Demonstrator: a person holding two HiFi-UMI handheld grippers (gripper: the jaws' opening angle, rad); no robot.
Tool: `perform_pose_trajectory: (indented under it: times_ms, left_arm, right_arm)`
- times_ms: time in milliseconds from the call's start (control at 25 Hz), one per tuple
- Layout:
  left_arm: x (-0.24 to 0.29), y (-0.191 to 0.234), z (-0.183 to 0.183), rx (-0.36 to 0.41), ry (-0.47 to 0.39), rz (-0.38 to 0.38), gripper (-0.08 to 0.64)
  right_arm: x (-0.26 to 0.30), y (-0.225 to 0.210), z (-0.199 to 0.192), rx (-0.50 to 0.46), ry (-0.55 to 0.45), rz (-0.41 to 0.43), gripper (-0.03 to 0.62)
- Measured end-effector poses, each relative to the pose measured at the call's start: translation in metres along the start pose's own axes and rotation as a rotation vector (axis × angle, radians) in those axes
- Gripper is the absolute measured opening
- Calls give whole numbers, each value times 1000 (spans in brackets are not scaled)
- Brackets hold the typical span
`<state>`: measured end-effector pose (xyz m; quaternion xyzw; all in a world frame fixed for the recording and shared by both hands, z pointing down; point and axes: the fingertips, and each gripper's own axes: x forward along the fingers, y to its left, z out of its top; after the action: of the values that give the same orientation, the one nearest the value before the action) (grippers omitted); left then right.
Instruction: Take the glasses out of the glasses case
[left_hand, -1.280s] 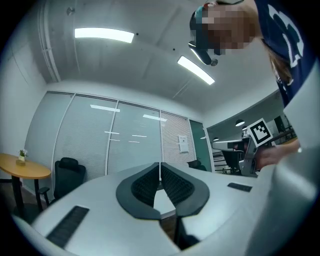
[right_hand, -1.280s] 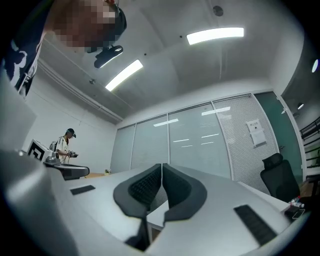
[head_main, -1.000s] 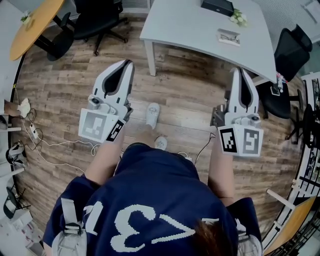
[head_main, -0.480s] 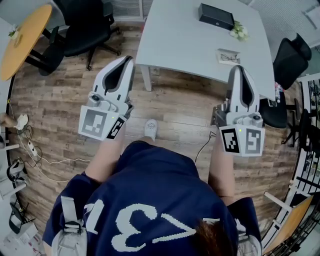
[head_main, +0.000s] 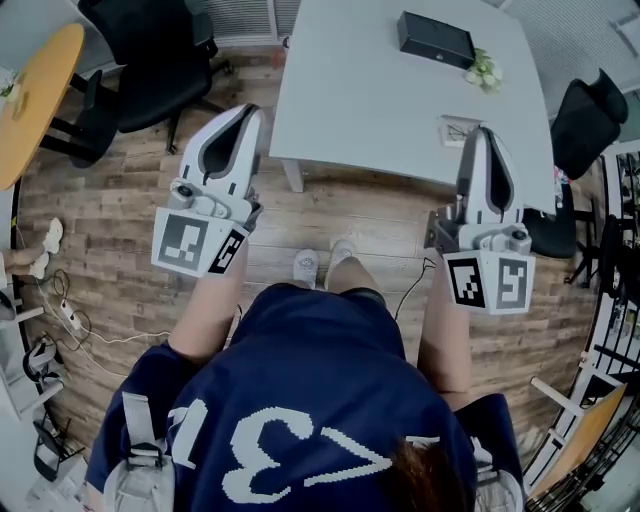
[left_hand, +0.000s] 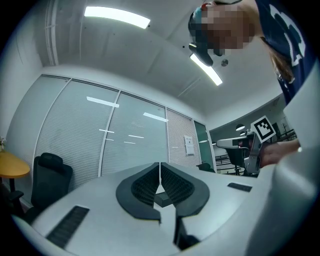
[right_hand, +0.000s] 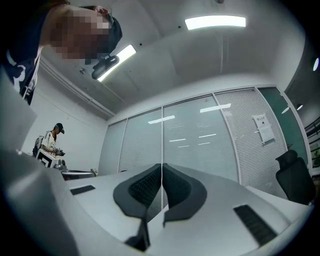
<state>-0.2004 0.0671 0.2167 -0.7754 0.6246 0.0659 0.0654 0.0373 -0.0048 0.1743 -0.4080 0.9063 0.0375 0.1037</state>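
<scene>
In the head view a black oblong glasses case (head_main: 436, 38) lies at the far side of the white table (head_main: 360, 90). Nearer the table's front right edge lies a small pale item (head_main: 456, 128) with what looks like a pair of glasses on it, partly hidden by my right gripper (head_main: 484, 134). My left gripper (head_main: 245, 112) hangs over the wooden floor beside the table's front left corner. Both grippers are held in the air, short of the case. The gripper views show the left gripper (left_hand: 160, 167) and right gripper (right_hand: 162, 170) shut with nothing held, pointing up at glass walls and ceiling.
A small white flower sprig (head_main: 484, 71) lies right of the case. Black office chairs stand at the far left (head_main: 150, 60) and at the right (head_main: 583, 120). An orange round table (head_main: 35, 95) is at the left. Cables (head_main: 90, 330) trail across the floor. The person's shoes (head_main: 322, 262) are below the table edge.
The person has stepped toward the white table, which now lies closer under both grippers. The feet have shifted. Both grippers stay shut and keep their pose.
</scene>
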Motion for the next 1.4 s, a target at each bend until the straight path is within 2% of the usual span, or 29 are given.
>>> perform_pose_trajectory:
  times_ms: [160,360,640,920,1160,1400]
  left_arm:
    - [17,11,-9,-25,-16,9,23]
    - [29,22,-2,12,-31,67,23]
    - [120,57,-1,64,-54,158,23]
    - [177,74,-11,78,-55,245,23]
    - [201,79,-26,86,-14,259,23]
    - [232,83,-35,72,-3,187,23]
  right_arm:
    - [26,-13,-12,1,7,17,27]
    - [58,-18,-1,-6,-43,74,27]
    - [162,-74,-7,15,-71,176,28]
    - [222,-118,-21,64,-64,251,28]
    - [244,-132,-38,94,-43,246,28]
    - [252,-143,-47,66,-24,186,28]
